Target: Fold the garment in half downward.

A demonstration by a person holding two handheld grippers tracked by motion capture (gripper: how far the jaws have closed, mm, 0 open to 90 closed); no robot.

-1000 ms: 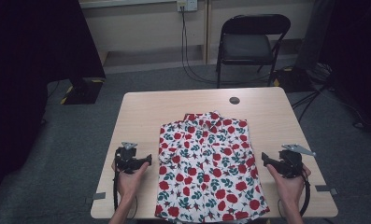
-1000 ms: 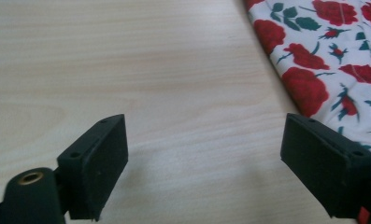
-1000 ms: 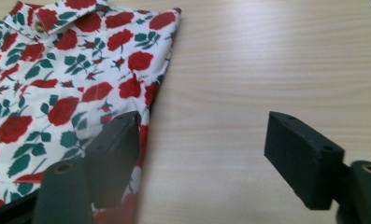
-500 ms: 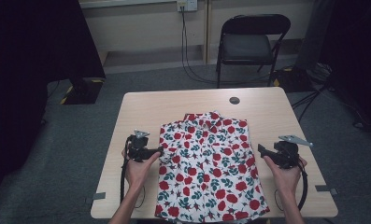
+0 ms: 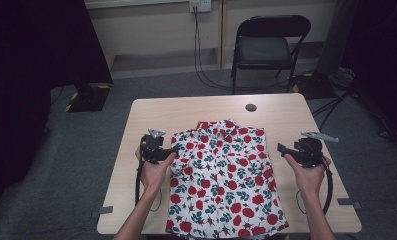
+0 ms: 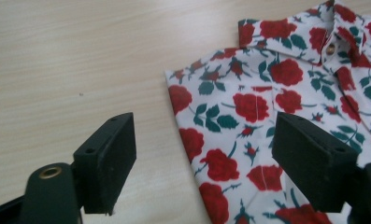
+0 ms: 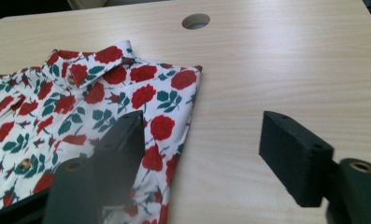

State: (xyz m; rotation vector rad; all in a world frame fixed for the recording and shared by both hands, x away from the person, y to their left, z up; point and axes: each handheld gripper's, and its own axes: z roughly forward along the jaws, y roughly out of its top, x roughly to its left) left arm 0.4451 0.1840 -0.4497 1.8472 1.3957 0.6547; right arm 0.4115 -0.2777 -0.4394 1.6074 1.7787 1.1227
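Both tongs have slid in toward the rose-print shirt (image 5: 225,175) since a moment ago. Left tongs (image 5: 172,150) sit spread apart over its left edge, right tongs (image 5: 282,148) gape just off its right edge. Shirt lies flat mid-worktop (image 5: 196,107), hem at the near edge.

Two black tools are seen, the left tool (image 5: 172,150) and the right tool (image 5: 282,148), each topped by a grey three-cornered plate and trailed by a black looping cable. Blocky black jaws with small screw holes are shown, and a brass-ringed hole at each base. Forearms are bare, no sleeves worn.
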